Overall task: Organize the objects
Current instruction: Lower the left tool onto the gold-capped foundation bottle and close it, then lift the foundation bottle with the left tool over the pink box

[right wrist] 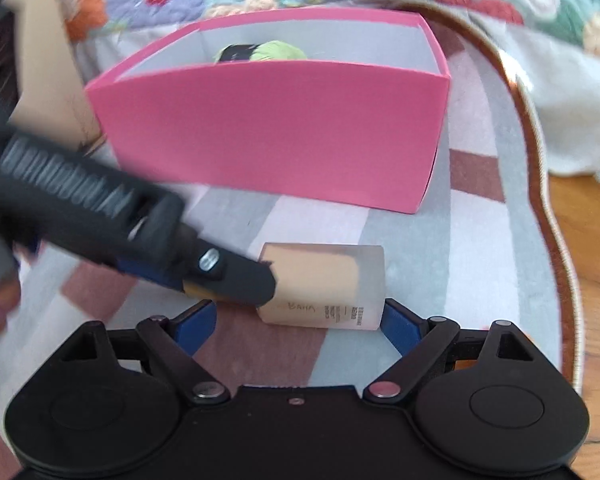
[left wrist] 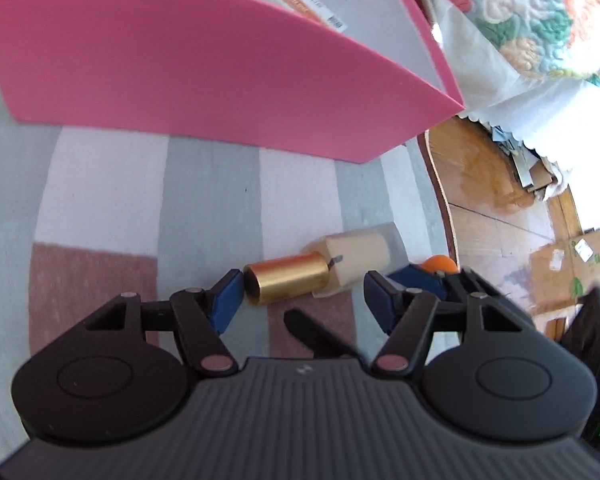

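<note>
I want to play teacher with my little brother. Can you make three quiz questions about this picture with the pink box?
1. True or false: the foundation bottle with the gold cap is lying on its side on the striped rug.
2. Where is the green yarn? A) on the rug B) inside the pink box C) held by a gripper
3. Fill in: the right gripper's jaws are ____, one on each side of the bottle.

The left gripper is also near the cap end.

Key: 1 true; 2 B; 3 open
</note>
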### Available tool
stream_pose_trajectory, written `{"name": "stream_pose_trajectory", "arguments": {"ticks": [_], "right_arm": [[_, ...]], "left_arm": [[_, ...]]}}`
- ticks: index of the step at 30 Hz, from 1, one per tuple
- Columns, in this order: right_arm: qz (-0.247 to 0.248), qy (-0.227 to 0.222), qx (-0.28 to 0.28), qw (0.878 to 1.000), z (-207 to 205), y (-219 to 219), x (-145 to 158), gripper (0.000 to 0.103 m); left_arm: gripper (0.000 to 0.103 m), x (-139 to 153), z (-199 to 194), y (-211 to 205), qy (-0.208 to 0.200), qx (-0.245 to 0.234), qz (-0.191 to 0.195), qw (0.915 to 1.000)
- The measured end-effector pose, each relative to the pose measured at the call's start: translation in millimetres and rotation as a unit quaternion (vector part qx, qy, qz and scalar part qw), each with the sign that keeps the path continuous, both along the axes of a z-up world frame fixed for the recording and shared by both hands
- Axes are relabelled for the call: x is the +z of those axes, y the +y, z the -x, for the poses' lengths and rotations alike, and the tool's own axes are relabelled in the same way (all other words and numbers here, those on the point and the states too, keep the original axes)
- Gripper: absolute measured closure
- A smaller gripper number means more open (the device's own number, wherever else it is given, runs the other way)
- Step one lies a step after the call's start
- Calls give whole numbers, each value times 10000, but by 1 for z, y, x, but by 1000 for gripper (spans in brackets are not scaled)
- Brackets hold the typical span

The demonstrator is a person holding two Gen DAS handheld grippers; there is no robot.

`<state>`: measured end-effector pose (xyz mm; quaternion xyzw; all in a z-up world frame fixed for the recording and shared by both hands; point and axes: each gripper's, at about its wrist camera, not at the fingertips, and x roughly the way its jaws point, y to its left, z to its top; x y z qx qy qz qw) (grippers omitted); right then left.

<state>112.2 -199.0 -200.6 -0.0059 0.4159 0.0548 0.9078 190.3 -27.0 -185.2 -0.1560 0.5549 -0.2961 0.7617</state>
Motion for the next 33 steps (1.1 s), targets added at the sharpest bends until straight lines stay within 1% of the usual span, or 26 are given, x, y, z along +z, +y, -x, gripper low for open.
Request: {"name": "stream_pose_trajectory", "arguments": {"ticks": [2,4,5,8,10,12,15,17,18,19,21,24,30,33], "right_arm": [[318,-31,9,9995,6,7,-3,18],[245,-141,-167,9995,9,2,-1,30],[212,-186,-234,9993,9,-3,1,34],[29,-174,-148,9997,7,-11,1,34],[154,-174,-77,9997,7,-8,0,34],[200,-191,-49,9996,4,-6,-2,30],[-92,-189,-111,9997,-4,-14,-6,26],[-36,-231,-25,9997,-6,-13,-6,27],[-16,-223,-16,9997,-6,-12,-5,30],[-36,-199,-17,9998,-5,-13,-4,30],[-116,-163,-25,9998,-4,-15,-1,31],[-124,-166,-2,9998,2,-15,2,31],[-46,46,214,9998,16,-6,22,32],[-78,141,383,9991,26,0,34,32]], "left_arm": [[39,1,2,1,-57,46,14,10000],[41,1,2,1,-43,73,-11,10000],[42,-1,2,3,-8,110,24,9999],[42,-6,0,4,36,233,80,9997],[42,-7,-1,2,-57,239,74,9997],[42,-6,0,-1,-168,216,30,9996],[39,-4,3,-7,-433,153,-72,9989],[38,-3,5,-9,-548,172,-108,9983],[37,-2,6,-9,-601,184,-137,9979],[37,-1,7,-10,-630,167,-140,9978],[38,1,8,-10,-614,157,-114,9979],[40,8,13,-11,-624,54,-184,9979],[40,32,36,-10,-576,-76,-555,9968],[40,45,49,-3,-447,-50,-701,9965]]}}
